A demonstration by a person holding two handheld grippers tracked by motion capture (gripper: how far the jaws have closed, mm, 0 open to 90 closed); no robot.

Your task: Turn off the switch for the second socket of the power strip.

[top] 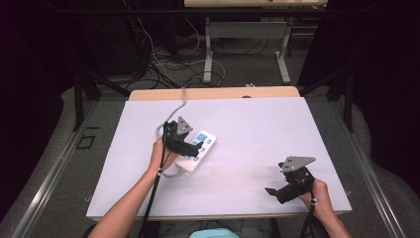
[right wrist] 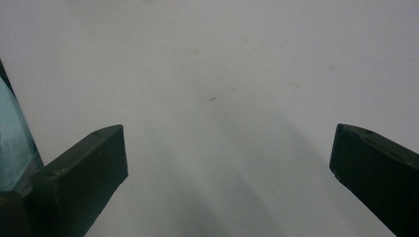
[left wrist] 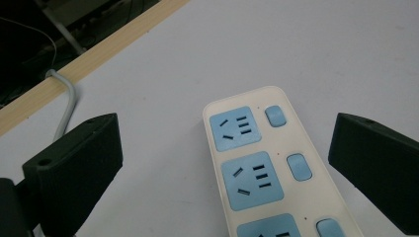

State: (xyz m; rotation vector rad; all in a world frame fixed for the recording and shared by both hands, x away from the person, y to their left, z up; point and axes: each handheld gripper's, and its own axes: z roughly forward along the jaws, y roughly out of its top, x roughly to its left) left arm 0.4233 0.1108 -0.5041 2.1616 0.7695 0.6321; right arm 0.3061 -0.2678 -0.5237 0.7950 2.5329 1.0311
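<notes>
Power strip (left wrist: 267, 168) lies between the spread left tool (left wrist: 225, 163); right tool (right wrist: 227, 168) (also spread) over bare board (top: 257, 124).

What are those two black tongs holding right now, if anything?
Nothing. The left tongs gape wide over the power strip without touching it; the right tongs are open above the bare table.

The cream-white power strip (left wrist: 276, 163) bears light blue sockets and blue switches, its cord (left wrist: 66, 106) grey, on a plain white counter (top: 257, 124) edged in pale wood.
</notes>
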